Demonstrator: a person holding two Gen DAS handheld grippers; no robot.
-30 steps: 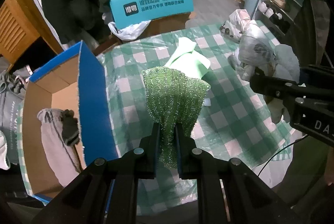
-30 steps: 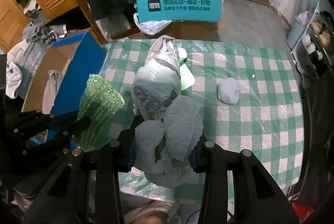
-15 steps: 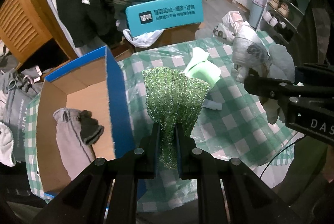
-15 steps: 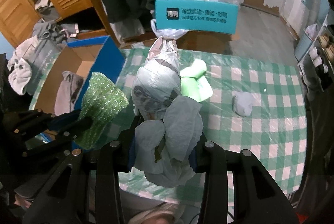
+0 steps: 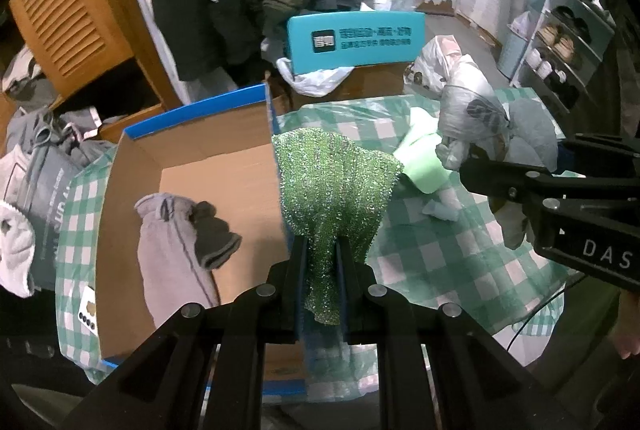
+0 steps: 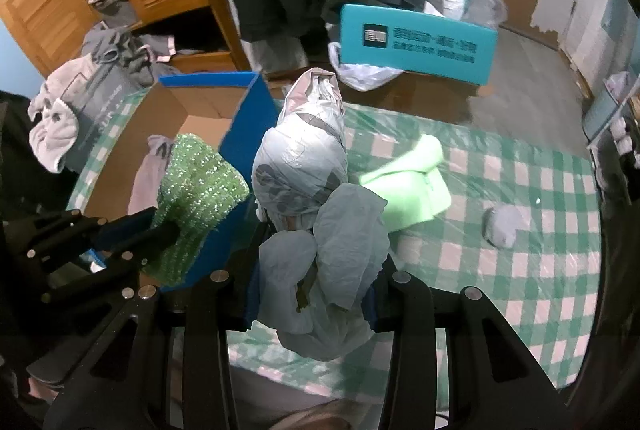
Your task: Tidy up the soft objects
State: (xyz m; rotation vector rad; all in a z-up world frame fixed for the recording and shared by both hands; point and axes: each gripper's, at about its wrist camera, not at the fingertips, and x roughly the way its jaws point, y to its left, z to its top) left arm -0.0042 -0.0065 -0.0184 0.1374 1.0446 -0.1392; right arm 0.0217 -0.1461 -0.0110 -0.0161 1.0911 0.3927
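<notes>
Our left tongs (image 5: 322, 262) are pinched almost fully together on the green sparkly cloth (image 5: 334, 185), which stands up from the pads in a loose fan. It looks light and limp, a coarse glittery weave that should crumple rather than resist, so the narrow pinch near its lower edge seems enough; we judge it unlikely to slip, since the rough surface should catch on the pads.

Our right tongs (image 6: 316, 294) stand partly open around the grey plastic-bag bundle (image 6: 304, 169), with the pads pressing its sides. The film is thin, crinkly and probably slick, and the bundle is puffy, so a hold across its bulk near the base, as here, seems safer than gripping a loose flap, which could slide or tear.

To the left of and below the left tongs sits the cardboard box (image 5: 128, 189), with a grey garment (image 5: 168, 254) already lying in it. Beyond the right tongs, on the checked worktop (image 6: 520, 290), lie a pale green foam piece (image 6: 416, 189) and, further right, a small grey wad (image 6: 502, 226), both apparently light and squashy.
</notes>
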